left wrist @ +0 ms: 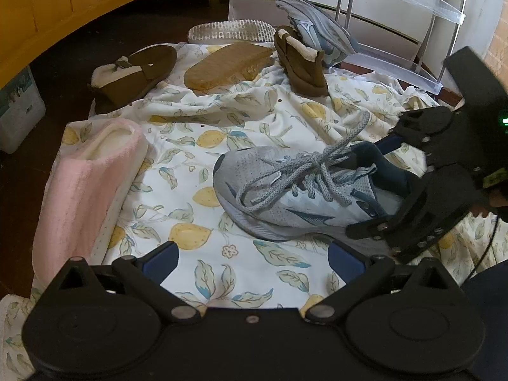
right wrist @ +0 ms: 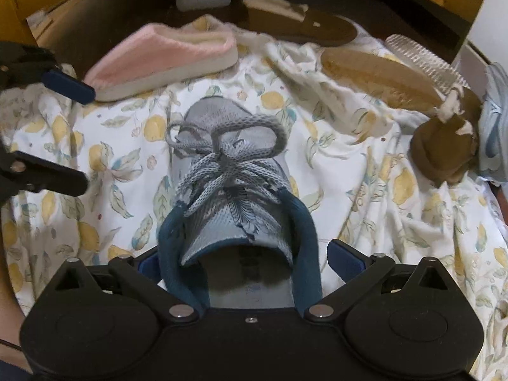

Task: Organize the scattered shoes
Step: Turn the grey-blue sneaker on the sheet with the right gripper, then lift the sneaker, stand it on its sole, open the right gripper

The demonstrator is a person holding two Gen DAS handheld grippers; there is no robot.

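A grey sneaker [left wrist: 285,197] with grey laces and a blue collar lies on the lemon-print sheet [left wrist: 190,146]. My right gripper [left wrist: 390,187] is open, its jaws on either side of the sneaker's heel; in the right wrist view the heel [right wrist: 241,254] sits between the blue pads, right gripper [right wrist: 247,262]. My left gripper [left wrist: 254,262] is open and empty, just in front of the sneaker; it also shows at the left of the right wrist view [right wrist: 85,139]. The matching grey sneaker [left wrist: 314,28] leans on the clear shoe rack [left wrist: 400,38].
A pink slipper [left wrist: 92,177] lies left. Brown fleece-lined slippers [left wrist: 133,73] [left wrist: 301,63], a tan sole-up slipper [left wrist: 228,63] and a white sole-up shoe [left wrist: 231,31] lie at the back. A plastic box [left wrist: 19,111] and wooden bed frame [left wrist: 79,3] are at left.
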